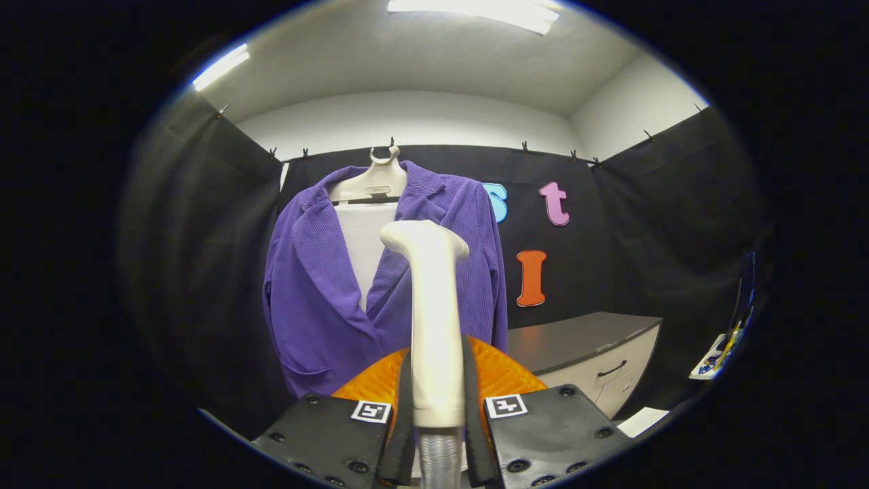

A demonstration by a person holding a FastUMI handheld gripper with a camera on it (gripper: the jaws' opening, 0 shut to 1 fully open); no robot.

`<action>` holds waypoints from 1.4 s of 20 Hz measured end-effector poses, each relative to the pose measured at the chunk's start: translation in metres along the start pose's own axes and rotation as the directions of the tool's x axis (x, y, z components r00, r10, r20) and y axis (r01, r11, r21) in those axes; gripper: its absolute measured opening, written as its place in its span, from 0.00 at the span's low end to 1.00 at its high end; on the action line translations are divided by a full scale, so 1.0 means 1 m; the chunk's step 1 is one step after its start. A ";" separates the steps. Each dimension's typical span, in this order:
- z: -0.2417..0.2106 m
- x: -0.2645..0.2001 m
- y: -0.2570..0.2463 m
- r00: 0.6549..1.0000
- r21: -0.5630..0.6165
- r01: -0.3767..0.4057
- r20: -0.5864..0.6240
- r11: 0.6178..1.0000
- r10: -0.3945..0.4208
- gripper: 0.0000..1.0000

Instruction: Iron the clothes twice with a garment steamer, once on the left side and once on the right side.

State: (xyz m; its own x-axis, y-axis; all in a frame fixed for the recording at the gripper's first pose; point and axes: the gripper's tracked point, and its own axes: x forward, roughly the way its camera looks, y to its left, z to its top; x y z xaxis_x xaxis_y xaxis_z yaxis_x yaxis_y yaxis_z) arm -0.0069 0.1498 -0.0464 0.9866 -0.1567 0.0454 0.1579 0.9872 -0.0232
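A purple corduroy jacket [319, 285] hangs on a white hanger [375, 182] against the booth's back wall, open at the front over a white panel [363, 241]. My gripper [438, 380] is shut on the handle of a white garment steamer [433, 305], which stands upright between the fingers. The steamer's head [422, 238] points toward the jacket's right lapel, a short way in front of the cloth; I cannot tell whether it touches. A ribbed hose [440, 458] leaves the handle's bottom end.
A dark-topped cabinet with white drawers [597, 356] stands to the right of the jacket, against the wall. Some coloured items [723, 350] lie at the far right. Black cloth walls close in on the left and right.
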 end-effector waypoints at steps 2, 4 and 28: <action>0.001 0.008 -0.002 1.000 -0.015 0.010 -0.001 1.000 -0.010 0.37; -0.003 0.015 0.000 1.000 -0.027 0.008 -0.005 1.000 -0.008 0.37; -0.080 0.020 -0.004 0.996 -0.093 0.015 -0.082 0.996 -0.022 0.38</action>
State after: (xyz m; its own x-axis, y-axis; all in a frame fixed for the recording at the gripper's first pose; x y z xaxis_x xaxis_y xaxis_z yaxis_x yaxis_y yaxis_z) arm 0.0159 0.1406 -0.1250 0.9829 -0.1807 -0.0361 0.1755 0.9777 -0.1151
